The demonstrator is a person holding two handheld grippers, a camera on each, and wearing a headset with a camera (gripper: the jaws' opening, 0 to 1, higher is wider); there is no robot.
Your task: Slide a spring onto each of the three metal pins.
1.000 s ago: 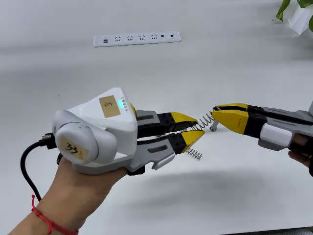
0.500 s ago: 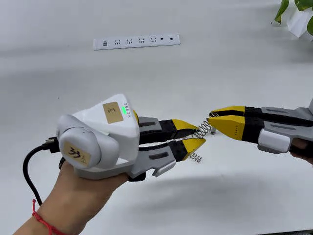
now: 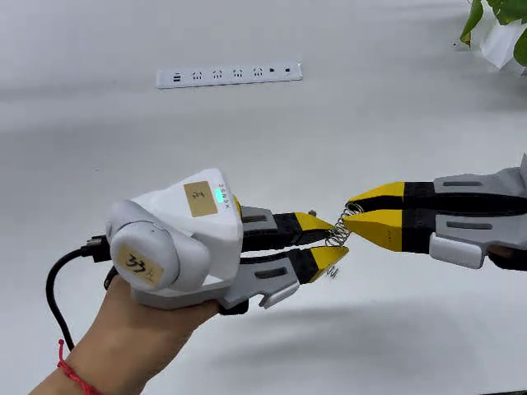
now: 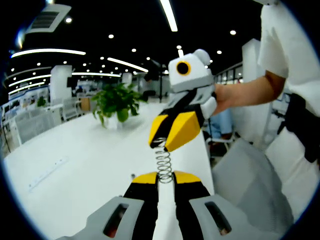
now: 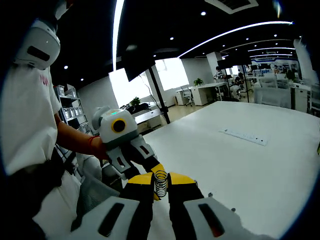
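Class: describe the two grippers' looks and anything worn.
Left gripper and right gripper: yellow pointed tips, black middles, grey bodies. The left has a white housing, tan label marked 33, green light, black cable. Red cord bracelet at that wrist.

Open-plan office: desks (image 5: 222, 89), ceiling lights (image 5: 235, 30)

Smooth plastic, bright wire and a matt white benchtop.
The left gripper (image 3: 336, 239) has a smooth, faintly glossy white-and-grey plastic shell with a dull tan paper label (image 3: 199, 198). Its jaws, like those of the right gripper (image 3: 348, 212), are matt black with satin yellow tips. The thin coiled metal-wire spring (image 3: 339, 229) glints silver. The white benchtop (image 3: 247, 140) looks smooth and matt, the long white power strip (image 3: 229, 74) hard plastic, the black cable (image 3: 48, 284) rubbery with a slight sheen, and the red wrist cord (image 3: 70, 368) twisted fibre.
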